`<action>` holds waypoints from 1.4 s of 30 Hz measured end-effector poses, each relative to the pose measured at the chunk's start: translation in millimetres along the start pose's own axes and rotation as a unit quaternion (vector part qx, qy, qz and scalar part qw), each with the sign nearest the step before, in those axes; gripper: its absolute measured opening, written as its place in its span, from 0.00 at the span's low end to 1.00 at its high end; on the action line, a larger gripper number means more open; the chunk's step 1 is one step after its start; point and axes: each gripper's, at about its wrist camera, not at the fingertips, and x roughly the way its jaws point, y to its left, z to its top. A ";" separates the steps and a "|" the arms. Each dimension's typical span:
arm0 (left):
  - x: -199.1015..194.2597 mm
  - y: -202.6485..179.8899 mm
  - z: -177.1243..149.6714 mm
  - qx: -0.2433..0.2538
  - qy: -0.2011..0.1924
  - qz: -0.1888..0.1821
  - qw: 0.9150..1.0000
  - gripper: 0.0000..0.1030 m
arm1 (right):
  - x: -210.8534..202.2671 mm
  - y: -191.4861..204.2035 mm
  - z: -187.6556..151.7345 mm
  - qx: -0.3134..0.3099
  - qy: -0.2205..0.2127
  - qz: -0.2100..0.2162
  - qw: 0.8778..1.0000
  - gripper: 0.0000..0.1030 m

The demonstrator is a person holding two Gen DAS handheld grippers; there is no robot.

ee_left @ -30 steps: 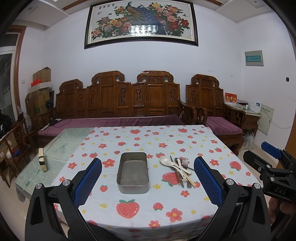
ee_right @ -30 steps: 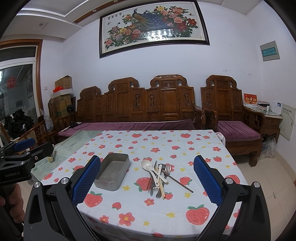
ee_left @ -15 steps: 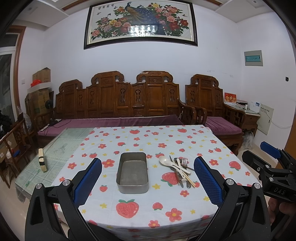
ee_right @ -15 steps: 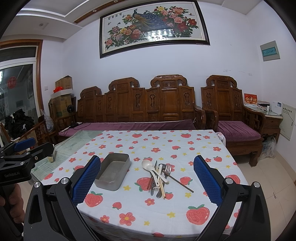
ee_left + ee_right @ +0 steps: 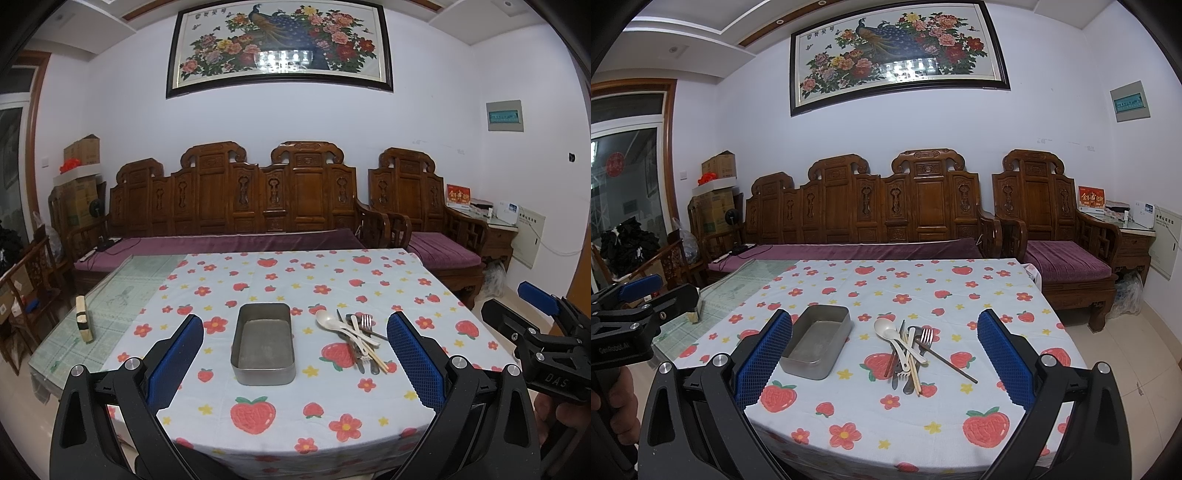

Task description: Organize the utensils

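An empty metal tin [image 5: 264, 341] [image 5: 817, 346] sits on the strawberry-print tablecloth [image 5: 295, 406] [image 5: 960, 302]. To its right lies a pile of utensils [image 5: 356, 336] [image 5: 908, 352]: a white spoon [image 5: 325, 319] [image 5: 884, 328], a metal fork [image 5: 926, 336], chopsticks and other pieces crossing each other. My left gripper [image 5: 295, 363] is open, held back from the table's near edge, facing the tin. My right gripper [image 5: 884, 363] is open too, facing the pile from the near edge. Neither holds anything. Each gripper shows at the side of the other's view.
The cloth covers only part of a glass-topped table; a small block [image 5: 84, 319] stands on the bare glass at left. A carved wooden sofa [image 5: 236, 221] and armchair [image 5: 1052, 236] with purple cushions line the far wall. Tiled floor lies to the right.
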 end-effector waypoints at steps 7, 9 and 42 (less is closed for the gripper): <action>0.9 -4.0 -1.4 0.001 0.006 0.001 1.000 0.94 | 0.9 -0.8 -0.6 0.000 0.001 0.000 1.000 0.98; 5.5 -5.8 -4.1 0.002 0.010 0.001 1.000 0.94 | 1.9 -1.3 -1.2 0.001 0.004 0.000 1.000 0.97; 153.6 -21.0 -35.5 0.033 0.111 -0.057 0.992 0.94 | 127.9 -58.2 -31.4 -0.006 0.090 0.014 0.996 0.55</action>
